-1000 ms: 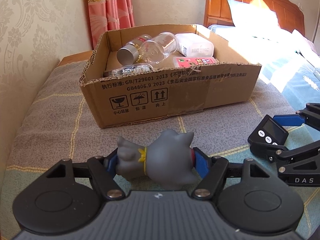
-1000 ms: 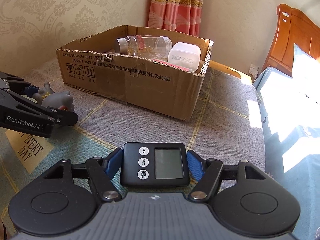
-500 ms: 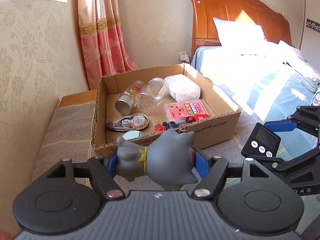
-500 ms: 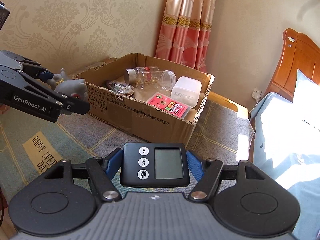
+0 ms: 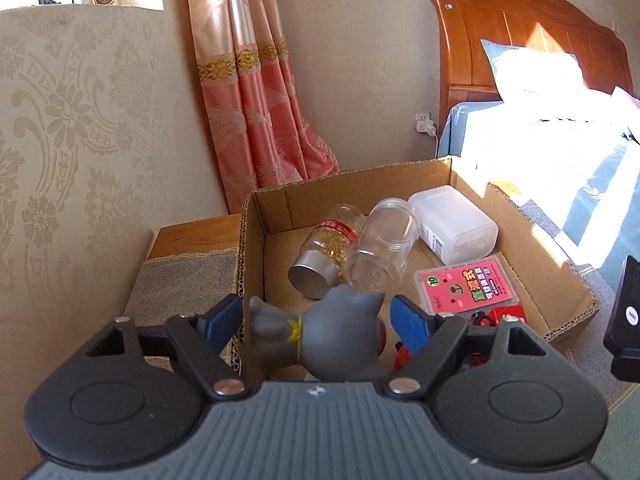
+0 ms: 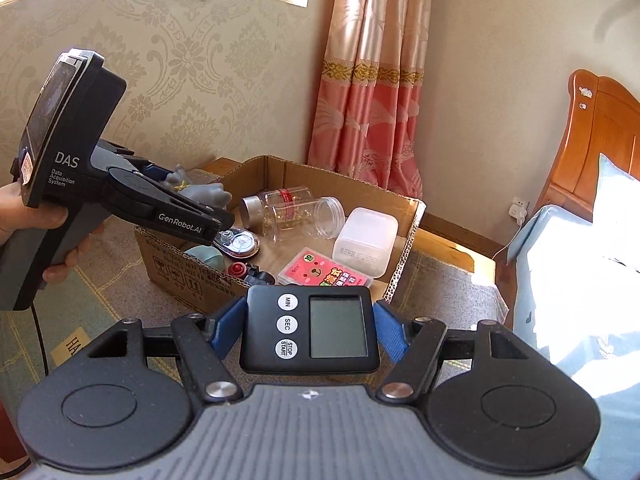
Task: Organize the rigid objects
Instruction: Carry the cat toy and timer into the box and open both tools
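My left gripper (image 5: 318, 322) has opened: both blue pads stand a little off the grey cat figurine (image 5: 324, 340), which sits between them above the near left corner of the cardboard box (image 5: 568, 284). The same figurine (image 6: 200, 192) and left gripper (image 6: 216, 210) show in the right wrist view, over the box (image 6: 402, 264). My right gripper (image 6: 306, 330) is shut on a black digital timer (image 6: 310, 330) and holds it in the air in front of the box.
The box holds a gold-filled jar (image 5: 328, 252), a clear jar (image 5: 380, 248), a white container (image 5: 452, 228), a pink card pack (image 5: 468, 286), a tape dispenser (image 6: 238, 245), a teal ball (image 6: 204, 256) and red toys (image 5: 506, 314). Wall and curtain (image 5: 256, 92) stand behind, bed (image 5: 560, 136) at right.
Both grippers rose and moved forward toward the box. The left gripper came over the box's near left corner and its jaws opened off the figurine. The right still grips the timer.
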A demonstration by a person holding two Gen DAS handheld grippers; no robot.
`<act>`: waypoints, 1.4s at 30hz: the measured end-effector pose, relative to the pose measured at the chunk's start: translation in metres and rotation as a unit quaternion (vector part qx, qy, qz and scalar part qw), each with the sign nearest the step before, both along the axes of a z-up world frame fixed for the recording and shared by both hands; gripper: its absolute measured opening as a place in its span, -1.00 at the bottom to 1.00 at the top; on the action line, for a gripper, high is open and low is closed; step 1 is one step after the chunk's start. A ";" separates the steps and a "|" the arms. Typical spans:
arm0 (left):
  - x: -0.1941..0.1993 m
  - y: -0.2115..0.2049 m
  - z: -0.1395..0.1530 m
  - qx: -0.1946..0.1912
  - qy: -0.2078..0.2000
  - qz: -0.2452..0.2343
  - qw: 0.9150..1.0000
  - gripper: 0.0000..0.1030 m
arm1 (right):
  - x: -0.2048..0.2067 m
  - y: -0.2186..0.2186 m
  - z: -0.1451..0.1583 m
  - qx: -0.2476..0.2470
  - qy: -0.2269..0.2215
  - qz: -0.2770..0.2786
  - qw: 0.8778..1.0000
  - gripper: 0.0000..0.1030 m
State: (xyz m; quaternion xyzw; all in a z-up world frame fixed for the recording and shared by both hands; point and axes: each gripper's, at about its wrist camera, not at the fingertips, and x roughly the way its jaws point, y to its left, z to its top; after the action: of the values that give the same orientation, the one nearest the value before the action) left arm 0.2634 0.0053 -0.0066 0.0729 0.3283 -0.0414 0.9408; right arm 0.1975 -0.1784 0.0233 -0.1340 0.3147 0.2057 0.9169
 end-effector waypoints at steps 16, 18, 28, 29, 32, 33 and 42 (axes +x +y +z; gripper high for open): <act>-0.082 0.022 0.003 -0.037 -0.036 0.016 0.999 0.99 | 0.077 0.034 -0.007 0.014 0.037 -0.027 0.999 0.43; -0.088 0.027 0.004 -0.042 -0.035 0.021 0.998 0.99 | 0.089 0.039 -0.011 0.022 0.049 -0.036 0.998 0.43; -0.098 0.043 0.015 -0.062 -0.042 0.042 0.996 0.99 | 0.088 0.055 -0.001 0.032 0.037 -0.066 0.997 0.99; -0.100 0.043 0.016 -0.060 -0.044 0.044 0.996 0.99 | 0.082 0.056 0.002 0.028 0.037 -0.071 0.996 0.99; -0.102 0.043 0.022 -0.049 -0.045 0.051 0.996 0.99 | 0.065 0.056 0.010 0.017 0.043 -0.090 0.995 1.00; -0.104 0.043 0.024 -0.048 -0.046 0.049 0.997 0.99 | 0.059 0.055 0.013 0.015 0.048 -0.098 0.994 1.00; -0.114 0.036 0.041 -0.030 -0.011 0.082 0.996 0.99 | -0.012 0.045 0.022 0.008 0.057 -0.176 0.983 1.00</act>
State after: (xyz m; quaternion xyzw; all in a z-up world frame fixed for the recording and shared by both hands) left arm 0.1490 0.0418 0.0341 0.0182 0.3214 0.0266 0.9464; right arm 0.1854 -0.1332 0.0453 -0.0570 0.3838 0.0510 0.9202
